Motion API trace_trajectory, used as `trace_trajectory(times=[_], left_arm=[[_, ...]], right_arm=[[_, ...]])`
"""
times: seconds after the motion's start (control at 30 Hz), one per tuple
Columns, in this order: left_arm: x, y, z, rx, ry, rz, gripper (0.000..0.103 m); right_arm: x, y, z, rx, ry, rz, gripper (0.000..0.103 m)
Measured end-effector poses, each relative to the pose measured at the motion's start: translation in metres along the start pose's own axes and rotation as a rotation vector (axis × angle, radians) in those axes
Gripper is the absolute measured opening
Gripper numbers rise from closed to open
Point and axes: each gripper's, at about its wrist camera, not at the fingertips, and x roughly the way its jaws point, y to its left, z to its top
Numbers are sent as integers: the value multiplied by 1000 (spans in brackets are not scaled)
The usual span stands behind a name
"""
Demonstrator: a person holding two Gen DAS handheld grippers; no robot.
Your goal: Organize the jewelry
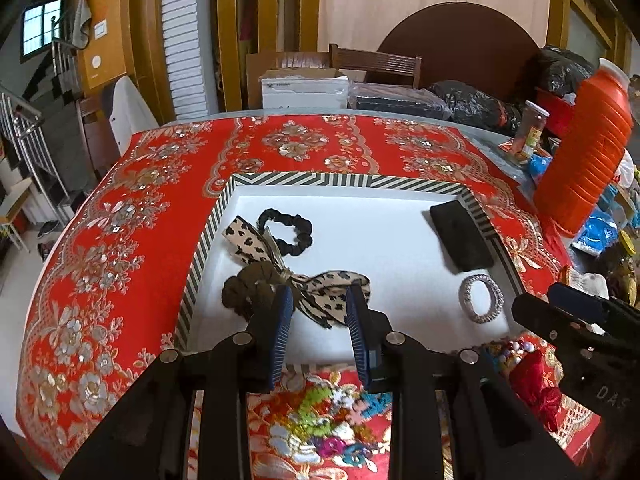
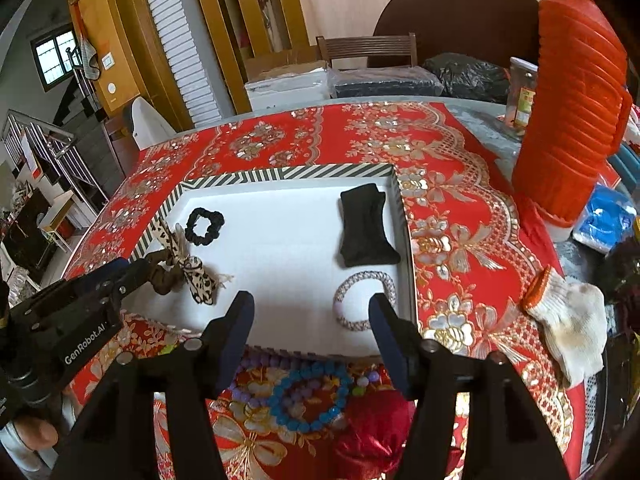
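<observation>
A white tray with a striped rim (image 1: 224,204) (image 2: 280,172) lies on the red cloth. In it are a black scrunchie (image 1: 286,230) (image 2: 205,226), a leopard-print bow with a brown scrunchie (image 1: 256,286) (image 2: 192,272), a black pouch (image 1: 460,236) (image 2: 366,226) and a silver bangle (image 1: 480,298) (image 2: 362,300). My left gripper (image 1: 320,308) is open over the bow's near end, holding nothing. My right gripper (image 2: 312,312) is open and empty above the tray's near edge, left of the bangle. Beaded bracelets (image 2: 308,396) and a red pouch (image 2: 372,432) lie on the cloth below it.
A tall orange jug (image 2: 572,96) and a jar (image 2: 520,96) stand at the right. A white glove (image 2: 568,316) lies right of the tray. Colourful trinkets (image 1: 328,412) lie on the cloth near the left gripper. Boxes and a chair stand behind the table.
</observation>
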Motion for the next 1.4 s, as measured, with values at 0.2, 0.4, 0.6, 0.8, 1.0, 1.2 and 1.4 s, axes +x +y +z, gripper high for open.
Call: trace_trajectory(times=[0.2, 0.4, 0.6, 0.8, 1.0, 1.2, 1.4], left_arm=[[-7, -6, -8, 16, -8, 12, 19], [-14, -10, -13, 21, -12, 11, 19], [-16, -10, -12, 23, -16, 14, 19], [-15, -10, -14, 29, -8, 20, 19], [-13, -8, -16, 27, 5, 11, 19], [-10, -7, -18, 26, 18, 9, 19], [-7, -7, -21, 28, 30, 10, 19]], right_arm=[[-7, 1, -5, 3, -5, 1, 63], [-14, 1, -9, -1, -12, 1, 63], [-16, 2, -11, -6, -6, 2, 64], [-15, 3, -12, -13, -3, 5, 64], [-14, 3, -13, -16, 8, 10, 64], [-11, 1, -15, -13, 18, 13, 64], [-8, 0, -17, -12, 29, 14, 64]])
